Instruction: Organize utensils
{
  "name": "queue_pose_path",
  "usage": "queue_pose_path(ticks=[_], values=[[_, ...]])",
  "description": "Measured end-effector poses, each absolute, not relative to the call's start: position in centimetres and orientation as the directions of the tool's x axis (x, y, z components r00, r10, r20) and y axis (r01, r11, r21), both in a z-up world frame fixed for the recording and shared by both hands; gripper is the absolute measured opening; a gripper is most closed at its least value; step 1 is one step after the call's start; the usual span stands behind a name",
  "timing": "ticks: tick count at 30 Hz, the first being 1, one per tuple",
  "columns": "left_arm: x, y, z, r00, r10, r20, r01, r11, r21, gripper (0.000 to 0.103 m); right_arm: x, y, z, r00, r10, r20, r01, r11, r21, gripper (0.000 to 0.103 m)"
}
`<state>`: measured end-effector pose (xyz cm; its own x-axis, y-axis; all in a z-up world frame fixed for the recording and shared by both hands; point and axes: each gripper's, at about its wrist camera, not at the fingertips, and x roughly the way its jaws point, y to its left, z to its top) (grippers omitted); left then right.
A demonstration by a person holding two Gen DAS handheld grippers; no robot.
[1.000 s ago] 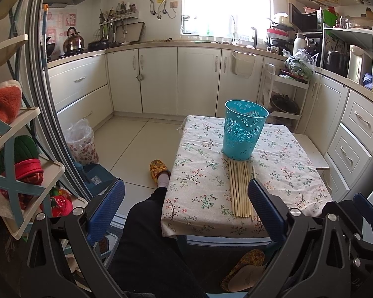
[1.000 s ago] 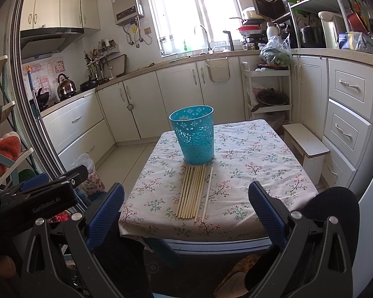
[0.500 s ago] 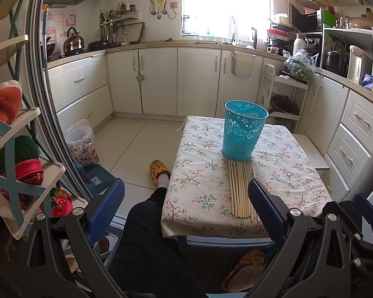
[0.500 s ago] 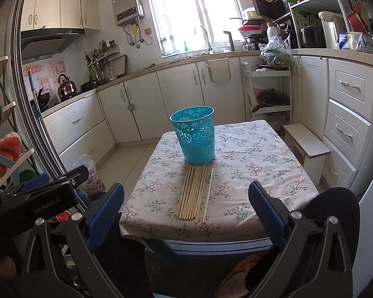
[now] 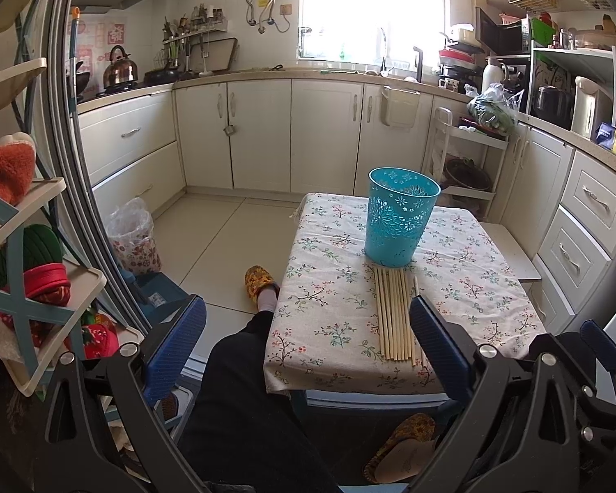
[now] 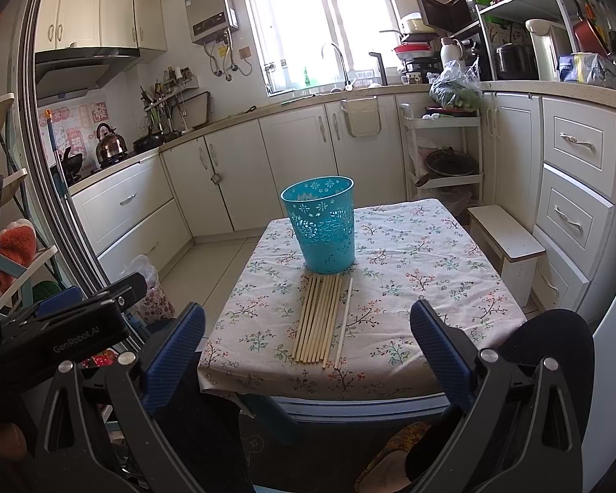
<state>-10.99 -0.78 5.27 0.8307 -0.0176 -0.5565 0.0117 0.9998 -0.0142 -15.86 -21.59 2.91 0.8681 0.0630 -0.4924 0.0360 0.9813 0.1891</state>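
Observation:
Several wooden chopsticks (image 5: 394,314) lie side by side on the flowered tablecloth (image 5: 328,287), just in front of a teal perforated bin (image 5: 400,222). In the right wrist view the chopsticks (image 6: 320,320) lie in front of the bin (image 6: 322,224), with one paler stick (image 6: 344,322) slightly apart on the right. My left gripper (image 5: 308,353) is open and empty, held back from the table's near edge. My right gripper (image 6: 308,353) is open and empty, also short of the table. The left gripper's body (image 6: 61,328) shows at the left of the right wrist view.
The small table stands in a kitchen with white cabinets (image 5: 258,135) behind and drawers (image 6: 575,205) on the right. A white stool (image 6: 505,242) is beside the table. A shelf rack (image 5: 20,267) stands at left. The person's legs (image 5: 246,390) and slippers (image 5: 260,283) are near the table.
Both grippers have edged slightly toward the table; both stay open and empty. Nothing on the table has moved.

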Motion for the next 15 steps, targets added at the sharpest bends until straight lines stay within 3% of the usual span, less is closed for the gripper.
queue_pose_path(ticks=[10,15], values=[[-10.2,-0.7,4.8,0.822,-0.041,-0.568,0.029,0.999,-0.029,0.095,-15.5,-21.6,2.8,0.863,0.058,-0.502,0.042,0.982,0.186,0.096],[-6.8,-0.1,2.6,0.78,-0.052,-0.624,0.025,0.998,-0.051,0.095,-13.0,-22.8,1.4,0.824,0.033,-0.565,0.087,0.979,0.185,0.096]])
